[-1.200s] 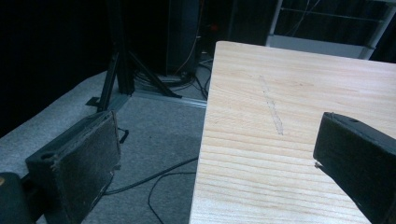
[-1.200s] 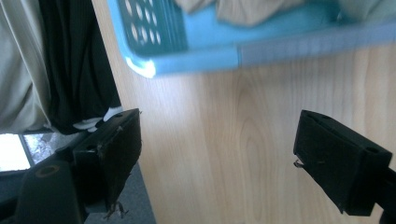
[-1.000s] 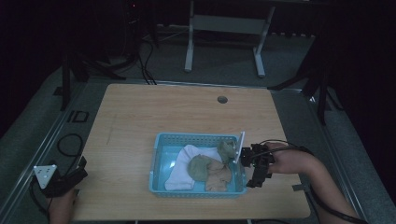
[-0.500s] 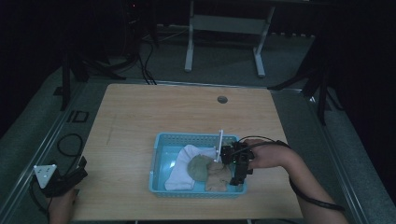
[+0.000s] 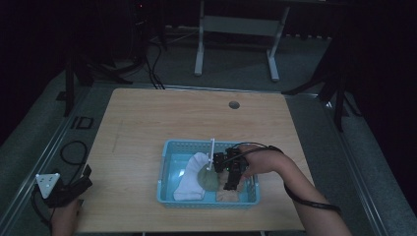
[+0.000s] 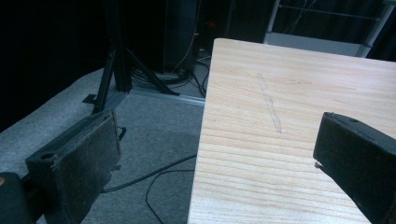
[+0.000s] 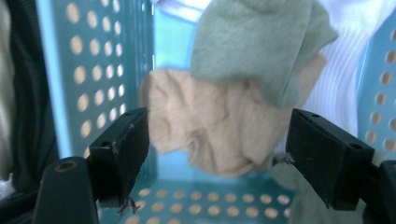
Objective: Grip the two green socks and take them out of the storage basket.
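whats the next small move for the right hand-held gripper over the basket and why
Probably ease lower and close on the beige sock: the right hand-held gripper has its jaws apart on either side of it in the blue basket, pads not yet pressing.

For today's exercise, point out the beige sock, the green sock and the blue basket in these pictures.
beige sock (image 7: 210, 135): right gripper view, on its crumpled middle.
green sock (image 7: 254, 42): right gripper view, on its knit middle.
blue basket (image 5: 169, 167): high view, on its left wall.
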### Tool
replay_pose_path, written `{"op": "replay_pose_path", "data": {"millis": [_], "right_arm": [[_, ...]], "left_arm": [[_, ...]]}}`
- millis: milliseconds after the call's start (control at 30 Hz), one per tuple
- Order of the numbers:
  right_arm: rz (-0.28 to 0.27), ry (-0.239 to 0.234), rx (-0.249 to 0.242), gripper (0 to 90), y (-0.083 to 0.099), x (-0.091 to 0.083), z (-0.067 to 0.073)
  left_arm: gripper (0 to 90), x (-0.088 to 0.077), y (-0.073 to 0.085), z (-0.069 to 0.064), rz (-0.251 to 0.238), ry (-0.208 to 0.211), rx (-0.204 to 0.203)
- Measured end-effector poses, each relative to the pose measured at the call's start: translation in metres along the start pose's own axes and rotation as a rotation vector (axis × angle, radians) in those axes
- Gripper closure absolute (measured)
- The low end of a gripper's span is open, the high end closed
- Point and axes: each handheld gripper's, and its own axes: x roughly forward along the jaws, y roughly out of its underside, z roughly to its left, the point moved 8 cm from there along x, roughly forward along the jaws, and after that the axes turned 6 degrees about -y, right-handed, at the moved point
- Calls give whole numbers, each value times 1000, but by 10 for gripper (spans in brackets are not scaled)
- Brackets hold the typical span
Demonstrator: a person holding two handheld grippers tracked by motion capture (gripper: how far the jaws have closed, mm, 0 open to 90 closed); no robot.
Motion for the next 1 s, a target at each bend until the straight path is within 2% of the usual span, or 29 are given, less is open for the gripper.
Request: {"op": "replay_pose_path", "data": {"millis": [300,400,567,633,700,767,833,867,900,1000], "right_arm": [[23,0,-10,254,-17,10,-17],[26,-6,-19,276,-24,14,-20],[63,-6,-25,316,-30,23,-21],[80,2,-11,342,-31,27,-23],[100,28,-6,414,-31,29,-24],[101,57,-12,551,-31,29,-27],[82,62,-18,713,-33,25,-27],[77,59,-20,758,-33,23,-25],[69,56,-28,791,-34,20,-24],[64,48,-55,814,-35,12,-16]], "left_arm": [[7,0,0,0,3,3,1],[7,0,0,0,4,4,2],[7,1,0,1,7,6,-8],[7,1,0,1,7,7,-23],[7,1,0,2,6,9,-22],[7,1,0,1,8,8,-17],[7,1,0,1,6,7,-13],[7,1,0,1,7,6,-12],[7,1,0,1,8,6,-13],[7,1,0,1,9,5,-15]]}}
